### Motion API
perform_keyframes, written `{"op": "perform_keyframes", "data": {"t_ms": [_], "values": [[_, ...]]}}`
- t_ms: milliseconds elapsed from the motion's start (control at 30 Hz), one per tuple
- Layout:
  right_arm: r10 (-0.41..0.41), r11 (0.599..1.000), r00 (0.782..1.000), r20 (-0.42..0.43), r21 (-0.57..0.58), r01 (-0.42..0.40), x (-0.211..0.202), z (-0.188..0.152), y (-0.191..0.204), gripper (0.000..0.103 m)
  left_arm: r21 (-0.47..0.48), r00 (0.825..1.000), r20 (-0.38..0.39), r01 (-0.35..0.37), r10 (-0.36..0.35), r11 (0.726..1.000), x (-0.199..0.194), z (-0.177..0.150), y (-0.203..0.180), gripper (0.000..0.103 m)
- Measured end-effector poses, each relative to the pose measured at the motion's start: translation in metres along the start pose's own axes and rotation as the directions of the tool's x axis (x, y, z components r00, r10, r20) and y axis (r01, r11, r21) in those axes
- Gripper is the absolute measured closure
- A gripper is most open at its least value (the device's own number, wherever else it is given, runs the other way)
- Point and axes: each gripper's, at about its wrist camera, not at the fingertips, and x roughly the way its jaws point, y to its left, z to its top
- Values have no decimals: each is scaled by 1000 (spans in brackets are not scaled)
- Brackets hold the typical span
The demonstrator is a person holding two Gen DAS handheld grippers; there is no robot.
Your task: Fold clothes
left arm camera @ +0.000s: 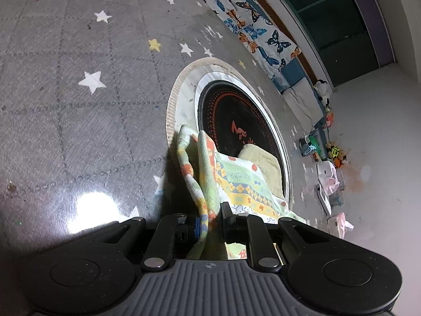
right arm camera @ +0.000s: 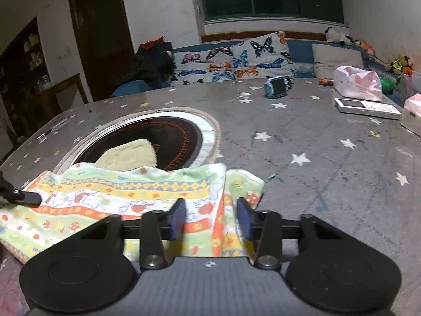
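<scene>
A patterned cloth (right arm camera: 110, 197) in green, yellow and orange stripes lies on the grey star-print table, partly over a round black cooktop (right arm camera: 168, 137). My left gripper (left arm camera: 210, 218) is shut on a bunched edge of the cloth (left arm camera: 208, 184) and lifts it a little. Its finger shows at the left in the right wrist view (right arm camera: 29, 198). My right gripper (right arm camera: 211, 220) is open, its blue pads either side of the cloth's right edge, where a corner (right arm camera: 244, 184) is folded over. A pale yellow cloth (right arm camera: 131, 154) lies on the cooktop behind.
A blue toy (right arm camera: 276, 85), a pink-and-white bag (right arm camera: 357, 81), a white flat device (right arm camera: 368, 108) and a white box (right arm camera: 411, 113) sit at the table's far right. A pen (right arm camera: 52, 130) lies at the left edge. A butterfly-print bench (right arm camera: 231, 60) runs behind the table.
</scene>
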Motion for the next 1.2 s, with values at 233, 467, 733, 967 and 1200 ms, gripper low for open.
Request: {"op": "perform_keyframes", "data": {"t_ms": [233,467,733,967,1200], "values": [[33,998,999,38,58,-35,-15,5,-2,94,90,1000,13,-8,7,996,-5,1,-20,90],[17,999,992,123,36,-21,-46,24,-5,95,221,999,12,30,-33,975,-4,5,-71,92],[-98,995,977,188,23,95,-71,51,-37,95,335,998,-34,64,-56,940,33,1,-138,92],[-199,980,963,180,24,198,-70,63,-73,95,429,998,-62,51,-27,902,80,-9,-189,92],[-261,965,956,133,52,256,-52,55,-107,95,465,994,-105,38,12,884,124,-20,-205,92]]}}
